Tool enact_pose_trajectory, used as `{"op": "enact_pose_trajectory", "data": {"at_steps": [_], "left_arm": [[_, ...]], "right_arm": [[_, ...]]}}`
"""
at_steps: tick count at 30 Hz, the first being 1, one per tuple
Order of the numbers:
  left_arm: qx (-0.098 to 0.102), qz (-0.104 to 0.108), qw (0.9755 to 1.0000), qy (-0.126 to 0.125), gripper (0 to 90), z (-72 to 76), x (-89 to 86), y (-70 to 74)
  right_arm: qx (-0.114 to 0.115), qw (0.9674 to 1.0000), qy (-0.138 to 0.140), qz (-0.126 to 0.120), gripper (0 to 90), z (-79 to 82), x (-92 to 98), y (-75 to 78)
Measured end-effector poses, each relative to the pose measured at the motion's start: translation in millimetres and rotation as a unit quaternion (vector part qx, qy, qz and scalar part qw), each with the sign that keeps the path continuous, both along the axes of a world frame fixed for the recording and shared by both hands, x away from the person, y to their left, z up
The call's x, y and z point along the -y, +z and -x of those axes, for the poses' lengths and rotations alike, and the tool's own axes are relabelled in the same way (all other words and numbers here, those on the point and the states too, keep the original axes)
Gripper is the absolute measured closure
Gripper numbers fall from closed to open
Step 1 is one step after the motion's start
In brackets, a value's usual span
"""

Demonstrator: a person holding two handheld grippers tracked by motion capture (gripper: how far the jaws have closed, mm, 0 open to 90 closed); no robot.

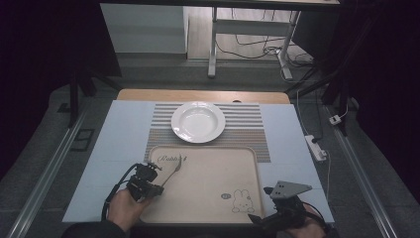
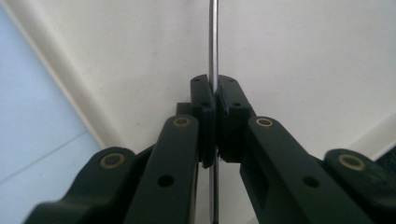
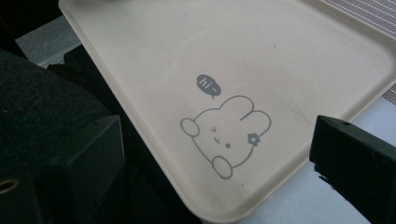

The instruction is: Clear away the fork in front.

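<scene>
Over the left part of the beige tray [image 1: 208, 198], we see a thin metal utensil [image 1: 171, 174], seemingly a fork or spoon, though its head is too small to tell; its slim handle is clamped in the left gripper [image 1: 157, 187], and it slants up and away toward the tray's far left corner, near the printed word there. From the left gripper view the handle [image 2: 214, 42] runs straight between the two black jaws, which are pressed tight against it, with the pale tray floor behind and the light blue table cover [image 2: 32, 126] beside the tray's rim. Our left hand [image 1: 125, 208] comes in from the bottom edge. At the tray's near right corner sits the right gripper [image 1: 267, 218], its jaws standing wide apart with nothing between them; its own view looks across the printed rabbit [image 3: 226, 135] and the small "hi" bubble [image 3: 208, 85]. Beyond the tray, a white plate [image 1: 198, 122] rests on a striped placemat [image 1: 247, 124], apart from the tray's far rim.
</scene>
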State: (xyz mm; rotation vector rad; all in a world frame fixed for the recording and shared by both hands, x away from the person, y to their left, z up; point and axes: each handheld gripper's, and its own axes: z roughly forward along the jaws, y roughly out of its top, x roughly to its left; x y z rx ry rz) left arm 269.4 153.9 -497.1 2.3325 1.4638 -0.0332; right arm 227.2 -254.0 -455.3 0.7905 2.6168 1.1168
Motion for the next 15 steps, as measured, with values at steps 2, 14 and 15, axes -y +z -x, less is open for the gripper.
{"op": "enact_pose_trajectory", "data": {"at_steps": [2,14,15], "left_arm": [[-0.002,-0.006,0.9999,0.011,86.4,-0.5,-1.2,-1.7],[-0.010,0.024,0.9997,0.006,74.5,-7.7,-11.8,-8.7],[-0.005,0.025,0.9997,0.005,73.4,-8.5,-12.6,-6.7]], "right_arm": [[0.000,1.0000,0.001,-0.001,3.0,0.2,1.1,0.4],[-0.006,0.9999,-0.010,0.003,3.0,0.0,6.9,-1.4],[-0.007,0.9999,-0.013,0.002,2.9,0.3,8.0,-1.5]]}}
